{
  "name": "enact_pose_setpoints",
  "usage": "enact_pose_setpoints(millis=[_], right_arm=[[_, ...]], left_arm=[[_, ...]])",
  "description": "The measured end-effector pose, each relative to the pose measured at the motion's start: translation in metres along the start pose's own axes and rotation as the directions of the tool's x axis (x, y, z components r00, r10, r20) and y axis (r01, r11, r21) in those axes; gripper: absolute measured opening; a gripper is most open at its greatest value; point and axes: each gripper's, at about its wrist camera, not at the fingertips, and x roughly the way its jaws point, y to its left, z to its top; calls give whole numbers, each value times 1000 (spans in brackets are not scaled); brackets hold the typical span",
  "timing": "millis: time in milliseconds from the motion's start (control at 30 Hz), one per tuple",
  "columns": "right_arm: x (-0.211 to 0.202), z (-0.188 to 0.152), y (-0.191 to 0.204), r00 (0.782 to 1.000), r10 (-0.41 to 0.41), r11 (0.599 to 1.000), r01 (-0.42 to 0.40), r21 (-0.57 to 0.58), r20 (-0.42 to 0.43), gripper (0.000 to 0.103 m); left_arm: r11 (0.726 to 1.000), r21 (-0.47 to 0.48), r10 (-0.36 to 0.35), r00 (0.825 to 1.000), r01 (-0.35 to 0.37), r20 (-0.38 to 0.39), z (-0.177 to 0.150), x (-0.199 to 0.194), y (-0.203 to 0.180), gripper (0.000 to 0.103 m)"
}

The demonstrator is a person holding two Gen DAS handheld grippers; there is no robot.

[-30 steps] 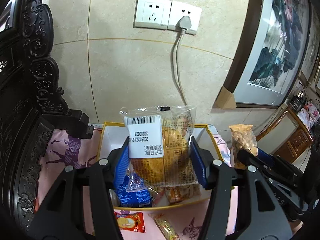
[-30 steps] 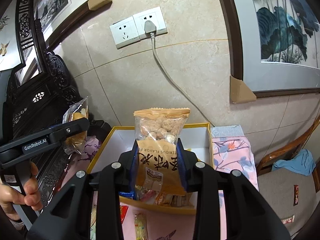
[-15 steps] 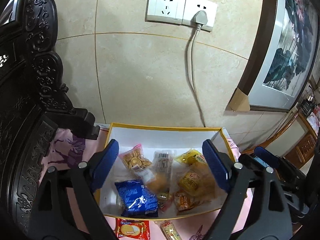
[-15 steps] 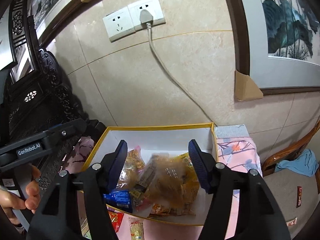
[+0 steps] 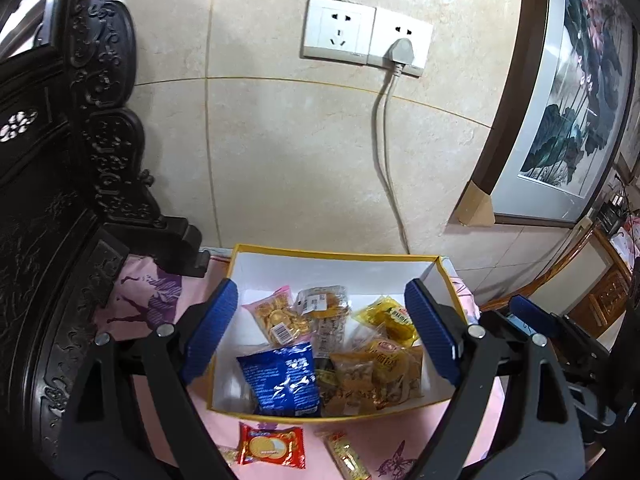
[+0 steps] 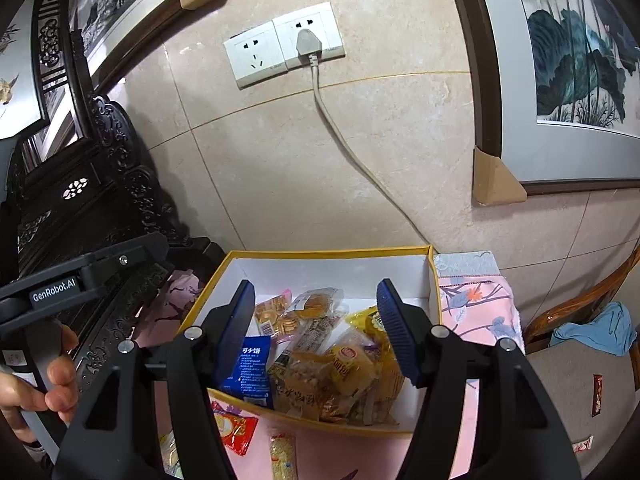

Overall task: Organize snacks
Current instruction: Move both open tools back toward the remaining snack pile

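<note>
I'm working in a home's living room: carved dark-wood furniture [image 5: 100, 120] left, framed lotus painting [image 5: 568, 92] right, tiled wall with sockets [image 5: 366, 36] far.

The left gripper [image 5: 322, 336] hangs above a yellow-rimmed box [image 5: 336, 255], its blue-padded jaws spread wide with nothing between them. Below the gap lie snack packets: a blue packet [image 5: 282, 378] nearer the left jaw, a packet of gold coins [image 5: 278, 320] beyond it, and yellow packets [image 5: 390, 322] toward the right jaw. Nearer than the box, under the jaws, a red packet [image 5: 270, 446] lies on the pink cloth [image 5: 140, 292] covering the desk.
</note>
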Motion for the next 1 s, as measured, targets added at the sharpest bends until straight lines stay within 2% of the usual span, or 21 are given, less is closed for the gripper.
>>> enact_pose_setpoints(millis=[200, 433, 600, 733, 833, 1000], right_arm=[[-12, -25, 4, 999, 12, 1000, -11, 10, -40, 64], [-16, -82, 23, 985, 58, 998, -62, -17, -165, 64], [-1, -127, 40, 960, 67, 994, -87, -60, -271, 64], [30, -158, 48, 925, 45, 992, -86, -92, -376, 64], [53, -173, 48, 897, 29, 994, -74, -85, -441, 64], [82, -184, 48, 875, -22, 994, -35, -108, -483, 64]], left_arm=[[998, -17, 58, 998, -59, -16, -23, -21, 29, 90], [985, -70, 153, 987, -156, -55, -61, -49, 81, 90], [974, -133, 173, 980, -185, -97, -92, -66, 107, 90], [969, -153, 173, 975, -194, -141, -120, -71, 116, 90], [966, -162, 171, 966, -203, -192, -143, -74, 124, 90], [957, -172, 187, 951, -233, -247, -170, -79, 137, 90]])
